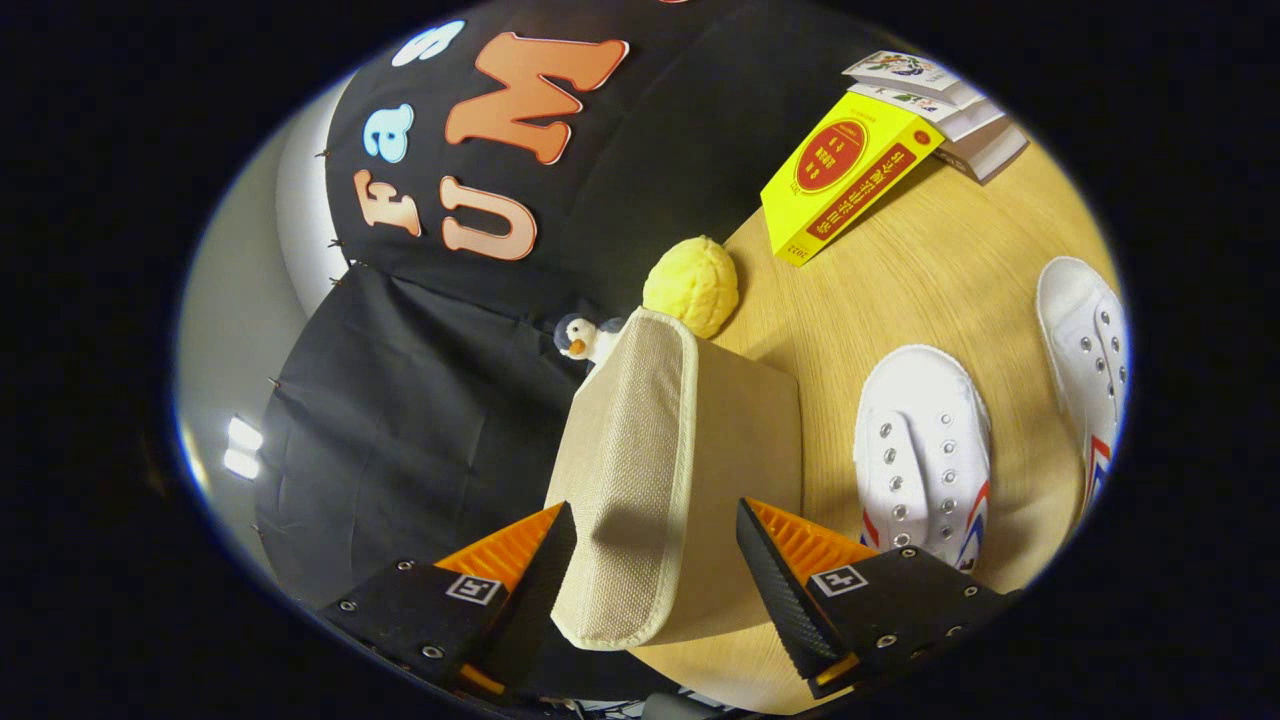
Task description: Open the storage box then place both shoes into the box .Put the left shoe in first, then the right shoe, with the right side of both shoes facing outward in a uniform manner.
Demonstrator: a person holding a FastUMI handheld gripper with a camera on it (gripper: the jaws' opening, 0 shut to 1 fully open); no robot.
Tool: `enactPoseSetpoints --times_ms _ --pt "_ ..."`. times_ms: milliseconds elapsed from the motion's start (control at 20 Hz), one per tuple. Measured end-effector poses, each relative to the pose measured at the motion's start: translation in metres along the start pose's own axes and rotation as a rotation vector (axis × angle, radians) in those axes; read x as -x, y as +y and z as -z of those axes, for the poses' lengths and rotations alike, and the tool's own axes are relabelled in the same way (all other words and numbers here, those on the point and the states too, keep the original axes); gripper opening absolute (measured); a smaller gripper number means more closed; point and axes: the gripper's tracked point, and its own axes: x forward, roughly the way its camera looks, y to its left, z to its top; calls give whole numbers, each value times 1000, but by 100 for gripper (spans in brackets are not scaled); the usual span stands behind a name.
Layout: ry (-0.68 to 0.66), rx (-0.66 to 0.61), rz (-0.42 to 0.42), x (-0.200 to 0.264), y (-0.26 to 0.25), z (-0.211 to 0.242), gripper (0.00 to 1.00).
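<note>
A beige fabric storage box point(745, 430) stands on the wooden table point(930, 280), and its woven lid point(630, 440) with cream trim lies closed over it. My gripper point(655, 515) is open and straddles the lid's front flap. One finger sits against the flap's outer face, the other stands off the box's side wall. Two white lace-less canvas shoes with red and blue stripes lie on the table beside the box. The nearer shoe point(925, 450) is just past the finger on the box side; the second shoe point(1090, 340) lies further out.
A yellow bumpy ball toy point(692, 283) and a small penguin figure point(585, 338) sit right behind the box. Further back on the table a yellow book point(850, 175) leans against a stack of books point(950, 100). The black booth cloth hangs behind.
</note>
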Motion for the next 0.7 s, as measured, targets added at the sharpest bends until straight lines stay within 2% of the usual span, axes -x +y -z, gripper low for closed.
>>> enactPoseSetpoints --times_ms 250,350,400,450,550,600,700 --pt "51 -37 -43 -3 12 12 82" --pt "30 -32 -30 3 13 7 69" --pt "19 -39 -29 7 14 5 59" --pt "-2 -43 -22 10 16 0 56" --pt "-60 -32 6 19 20 -15 34" --pt "-93 -20 23 23 23 -22 16" --pt "-105 5 11 29 43 -24 1"
